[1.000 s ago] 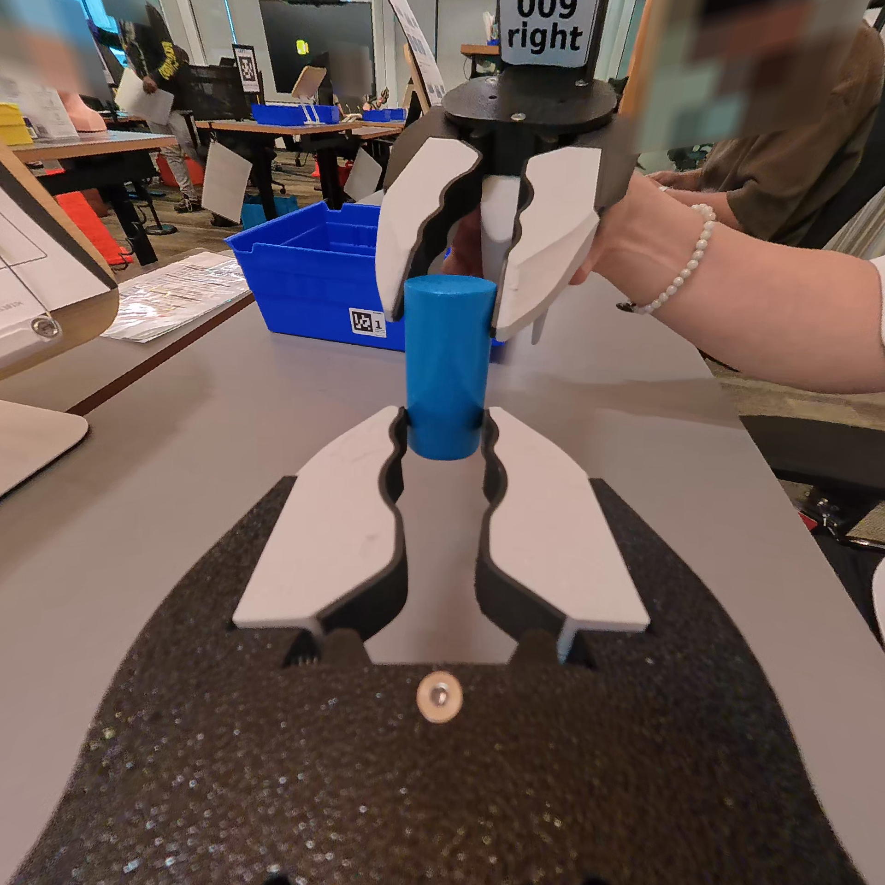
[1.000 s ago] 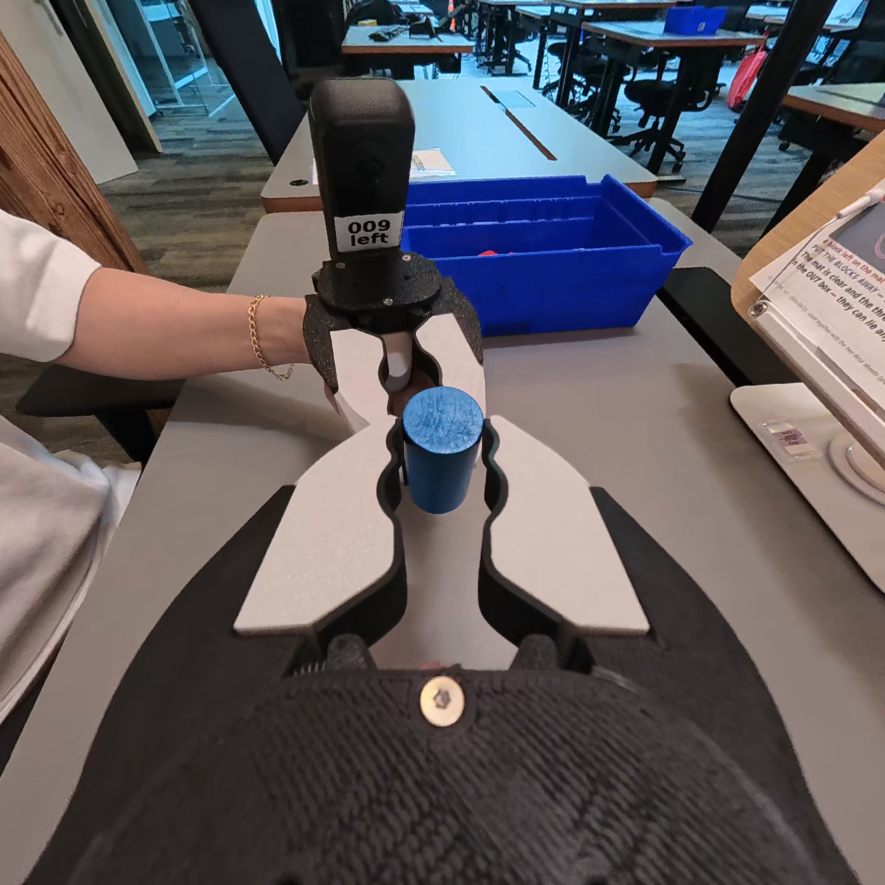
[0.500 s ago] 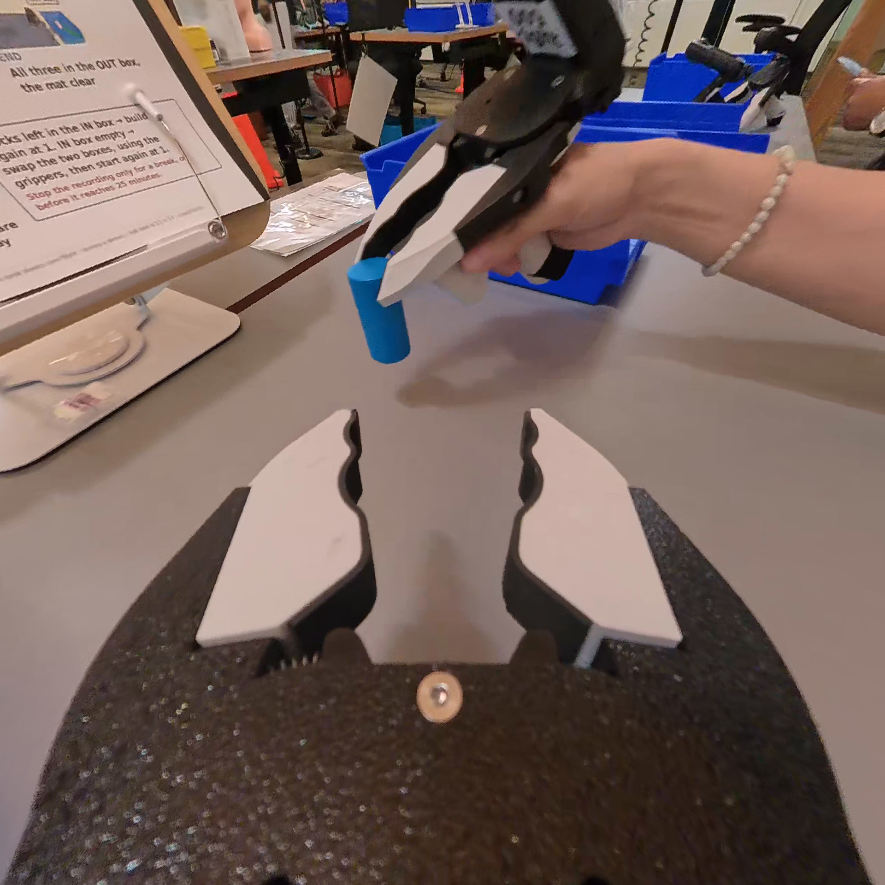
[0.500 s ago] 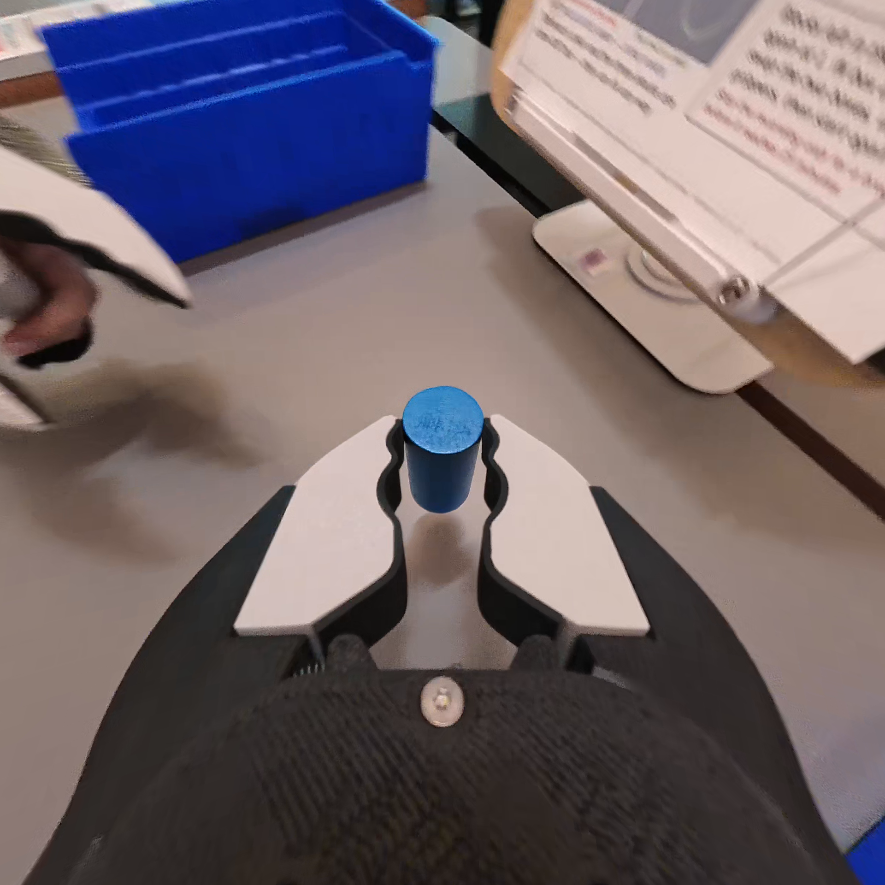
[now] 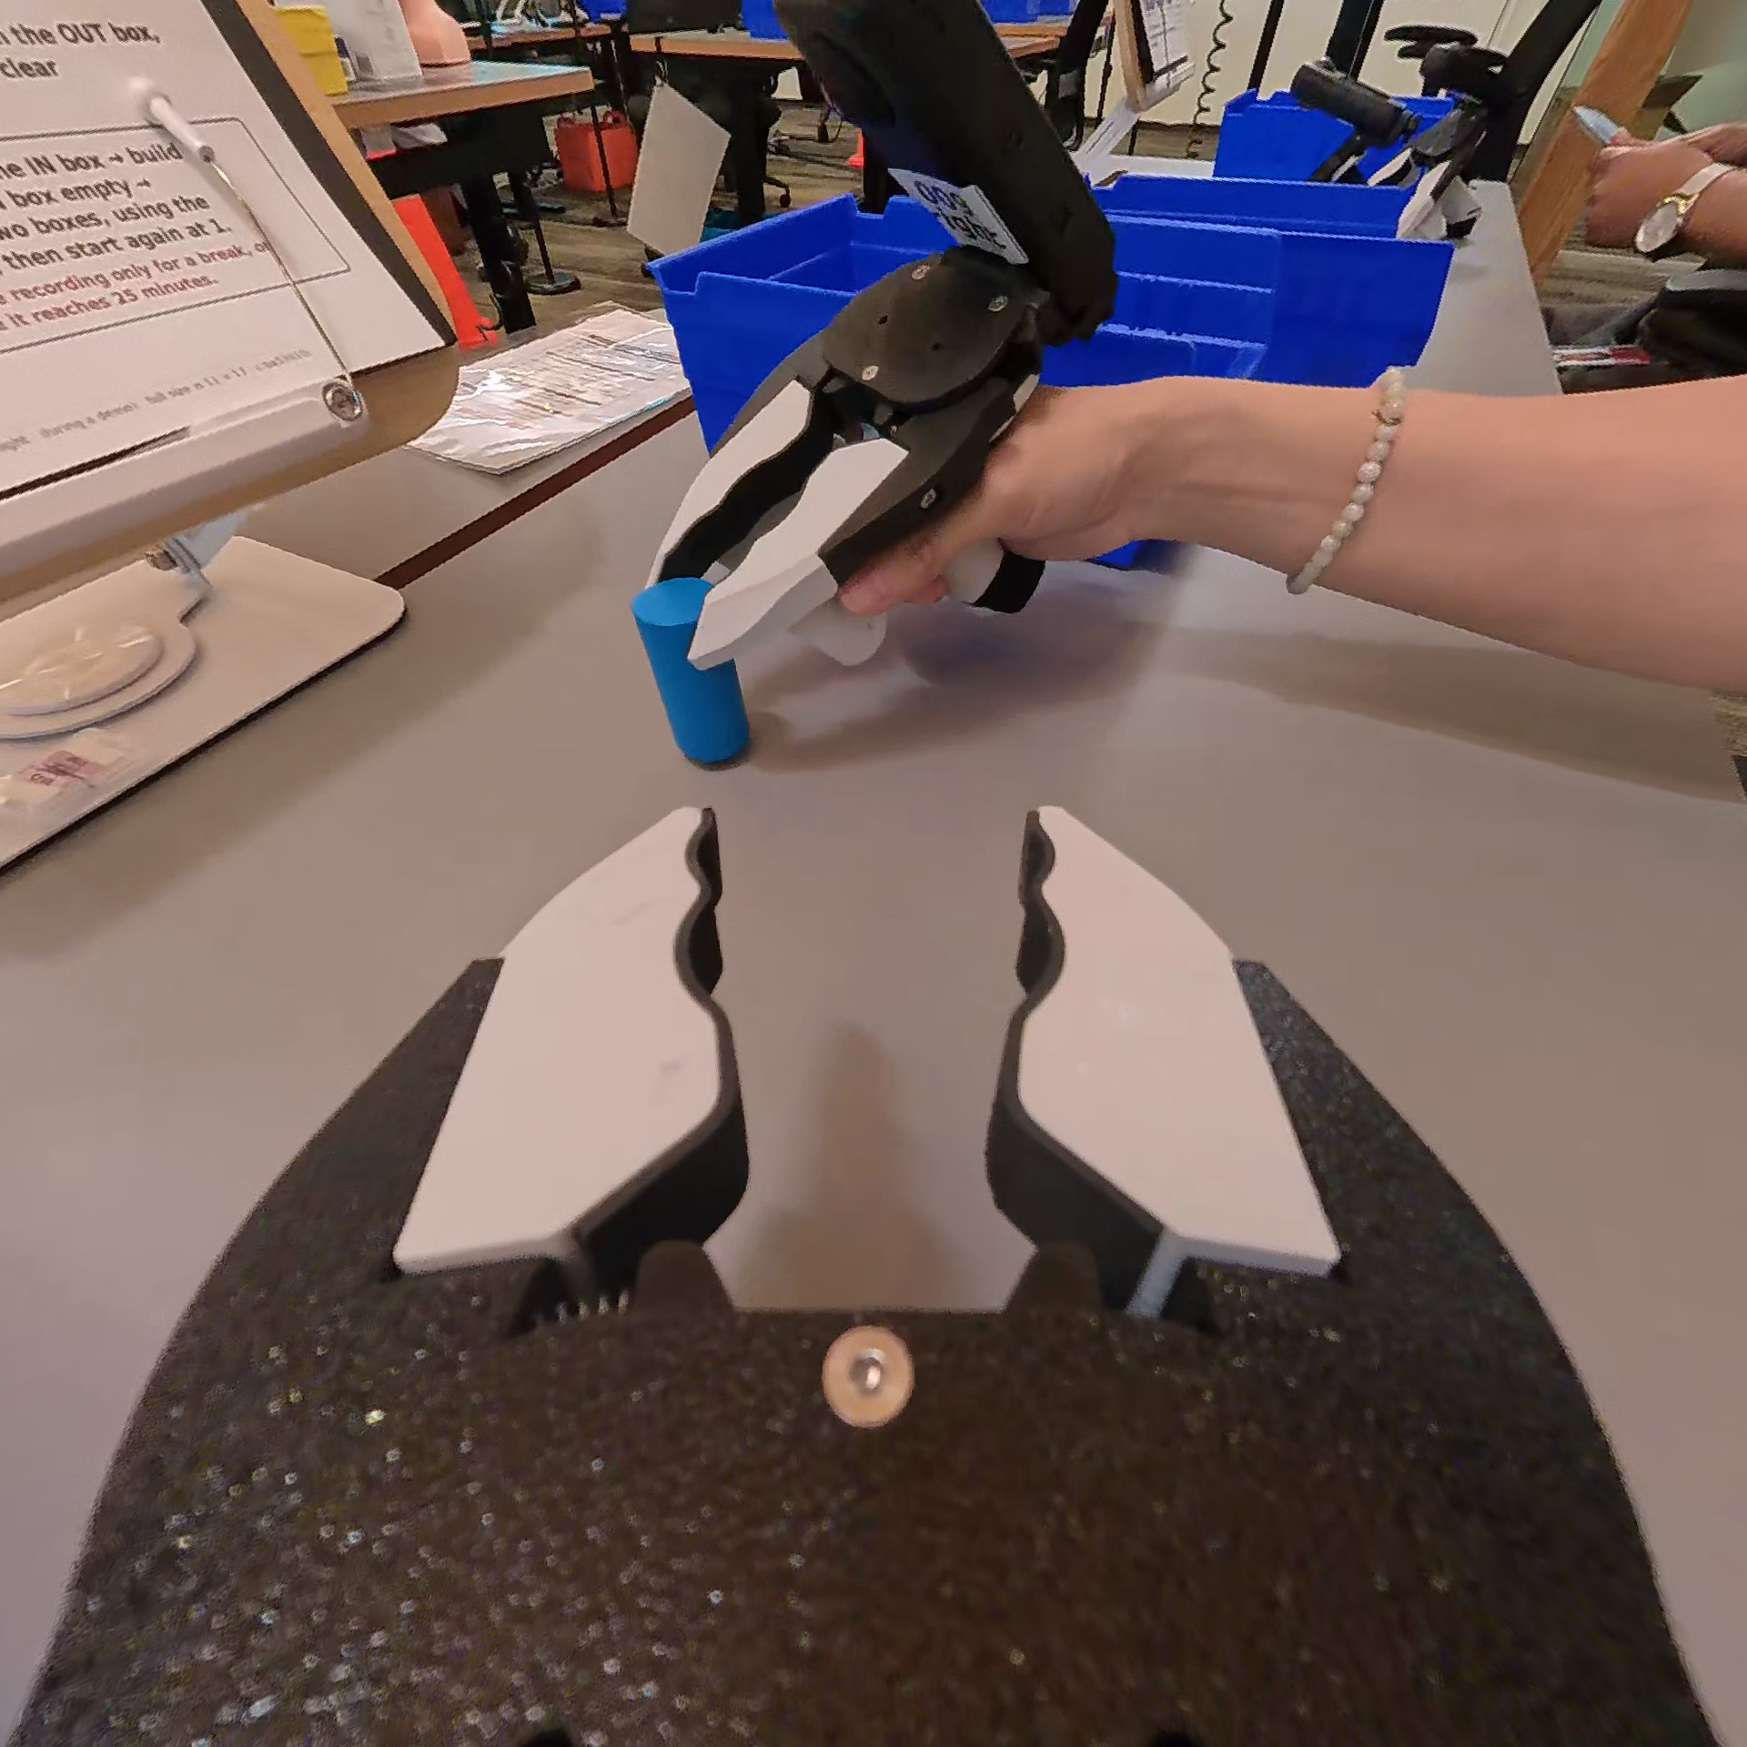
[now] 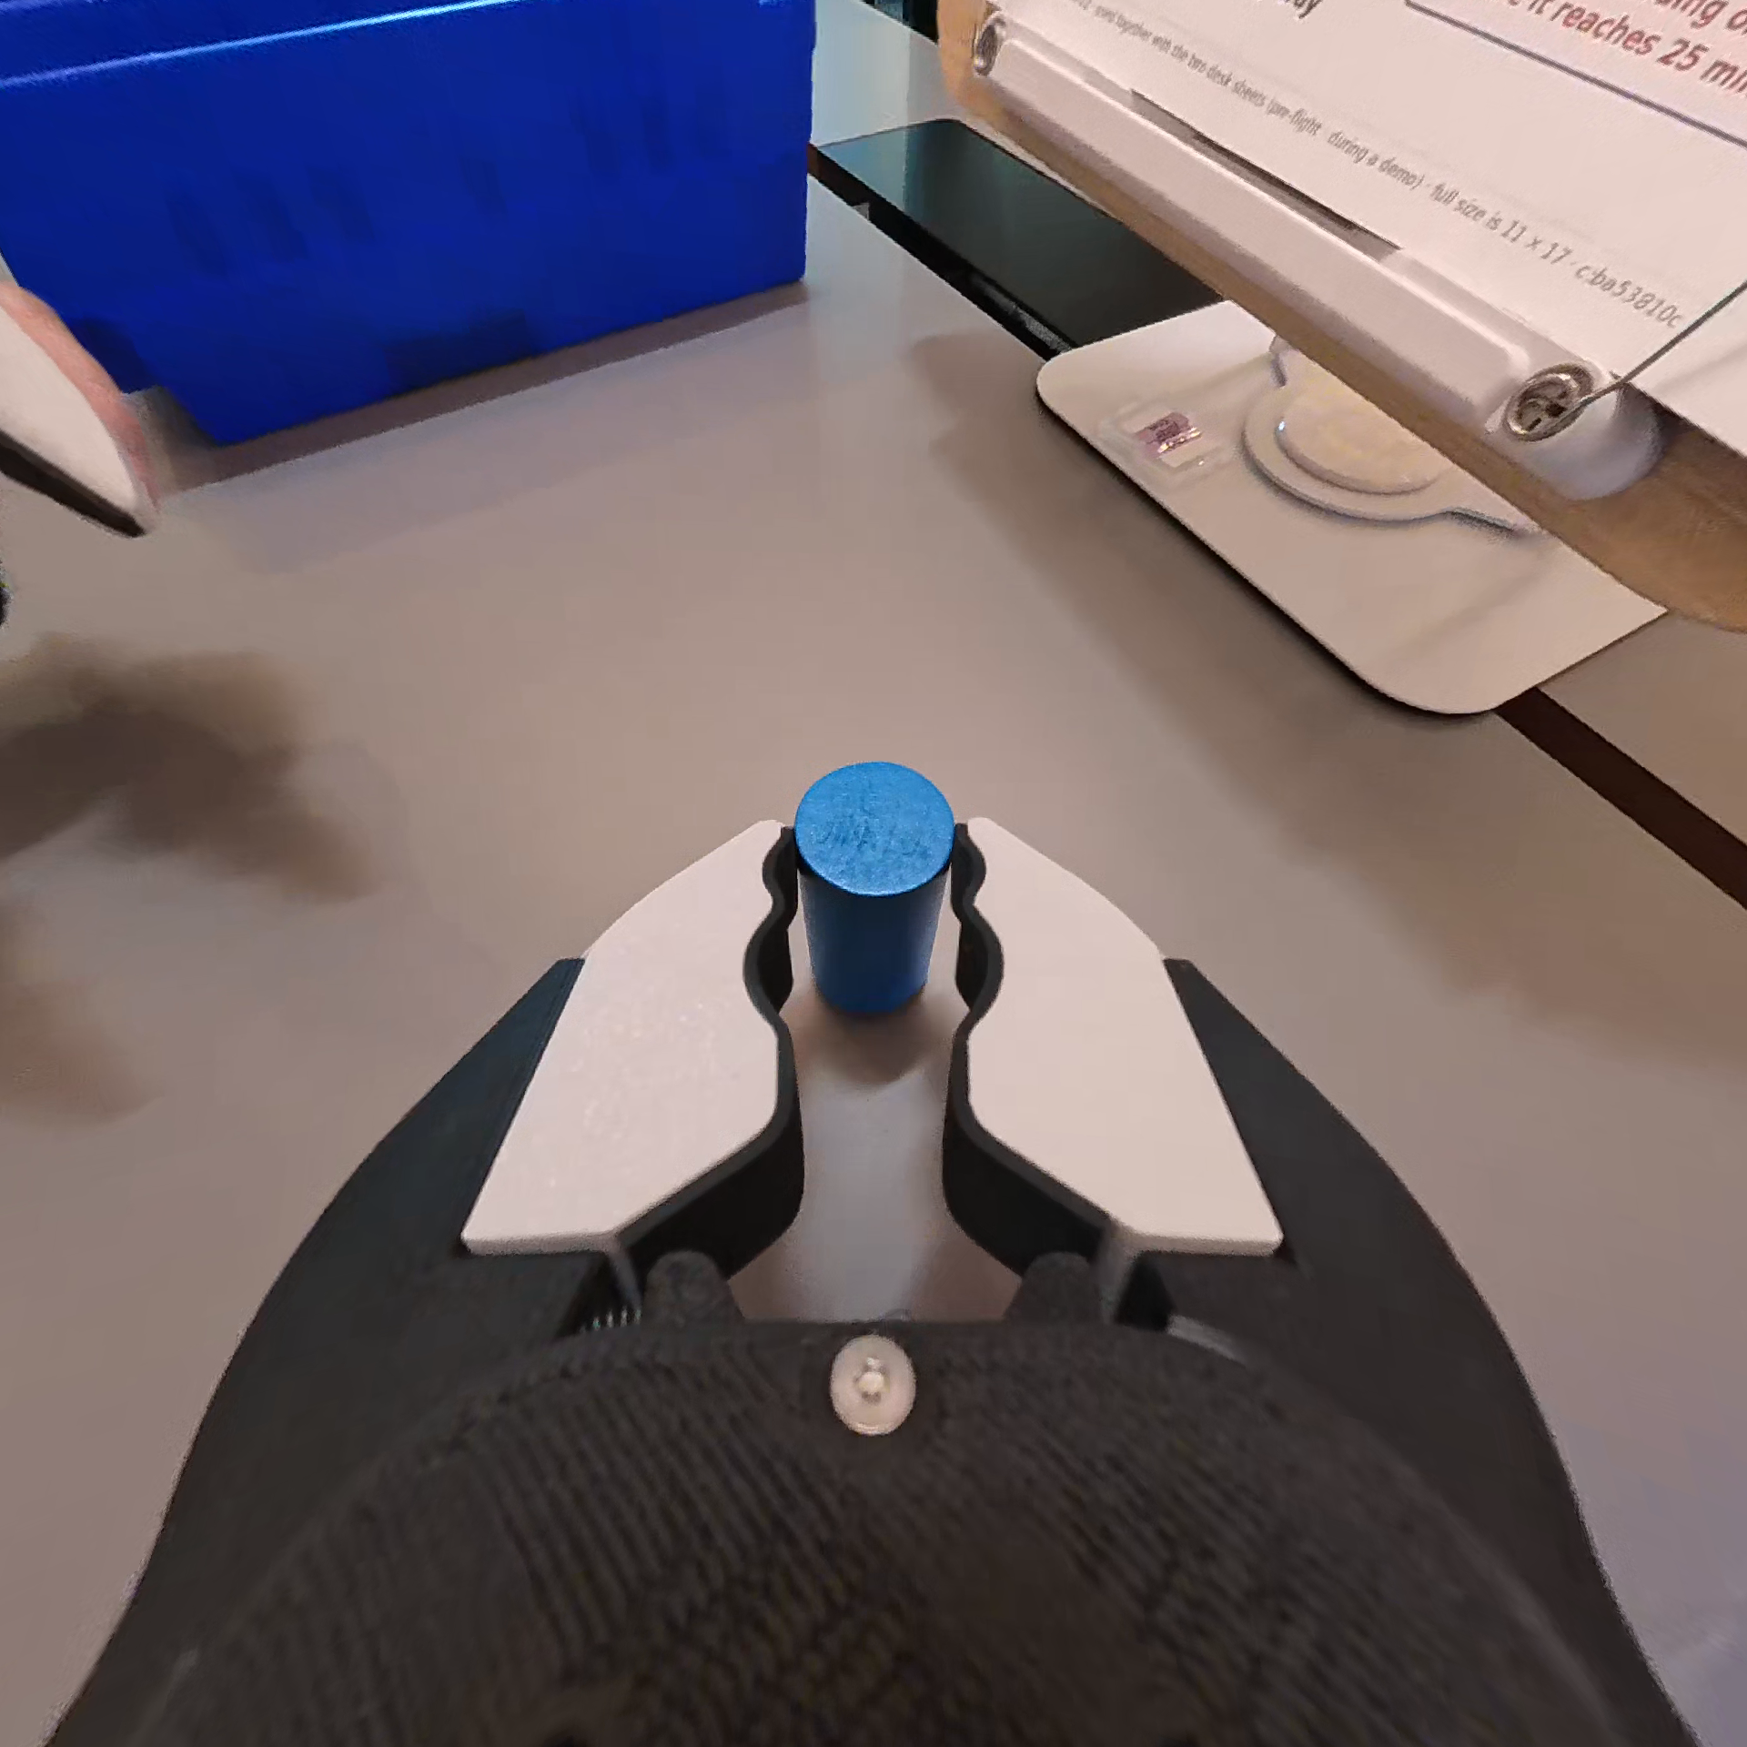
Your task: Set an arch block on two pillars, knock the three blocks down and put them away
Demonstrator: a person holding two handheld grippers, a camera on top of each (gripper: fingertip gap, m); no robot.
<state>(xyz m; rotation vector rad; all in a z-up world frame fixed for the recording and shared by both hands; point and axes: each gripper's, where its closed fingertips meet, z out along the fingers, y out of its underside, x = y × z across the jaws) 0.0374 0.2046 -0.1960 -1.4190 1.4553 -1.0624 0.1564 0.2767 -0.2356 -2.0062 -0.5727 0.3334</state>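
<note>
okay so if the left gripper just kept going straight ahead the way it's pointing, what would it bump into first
Probably the right gripper or the hand holding it. The left gripper is open and empty. The blue cylinder sits slightly left of its line, so depth makes this uncertain.

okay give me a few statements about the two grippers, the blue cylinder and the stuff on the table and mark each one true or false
1. The right gripper is closed on the blue cylinder. True.
2. The left gripper grips the cylinder too. False: its fingers are spread with only bare grey table between them.
3. The cylinder lies on its side. False: it stands upright, its base at the tabletop.
4. A blue bin sits on the table behind the right gripper. True.
5. The white stand carries a printed sheet. True.
</note>
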